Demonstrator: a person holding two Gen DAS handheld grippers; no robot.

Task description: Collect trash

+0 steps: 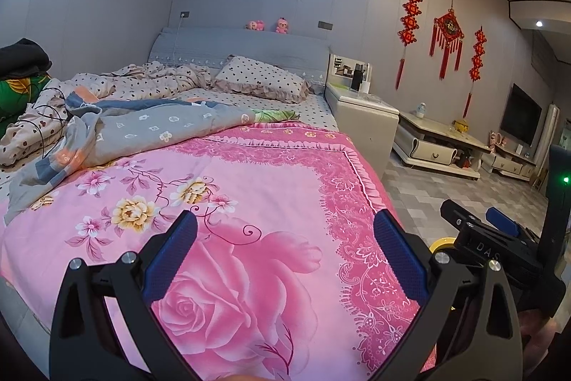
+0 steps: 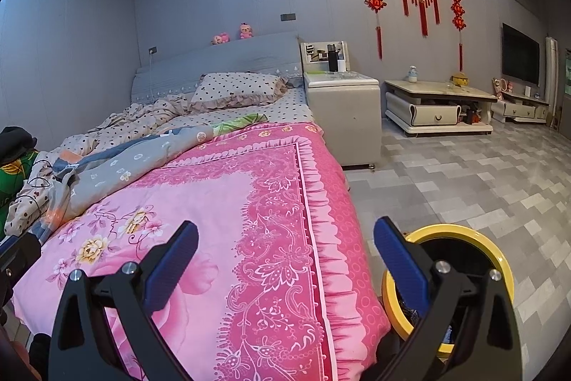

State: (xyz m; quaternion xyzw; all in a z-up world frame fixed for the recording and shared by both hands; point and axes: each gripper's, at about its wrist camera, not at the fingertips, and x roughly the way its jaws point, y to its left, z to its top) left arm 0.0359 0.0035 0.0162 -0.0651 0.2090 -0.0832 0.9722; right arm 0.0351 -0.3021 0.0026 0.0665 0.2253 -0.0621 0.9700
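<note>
My left gripper (image 1: 285,231) is open and empty above the pink flowered bedspread (image 1: 249,220). My right gripper (image 2: 285,238) is open and empty over the bed's right edge (image 2: 321,220). A yellow-rimmed trash bin (image 2: 496,259) with a dark inside stands on the floor beside the bed, partly behind the right finger. The bin's rim (image 1: 440,243) peeks out in the left wrist view, below the right gripper's body (image 1: 499,238). No loose trash shows on the bedspread.
A grey quilt (image 1: 142,127) and dotted bedding (image 1: 171,77) lie crumpled at the bed's far left. A white nightstand (image 2: 342,109) and low cabinet (image 2: 439,106) stand along the right wall. Grey tiled floor (image 2: 481,181) lies to the right.
</note>
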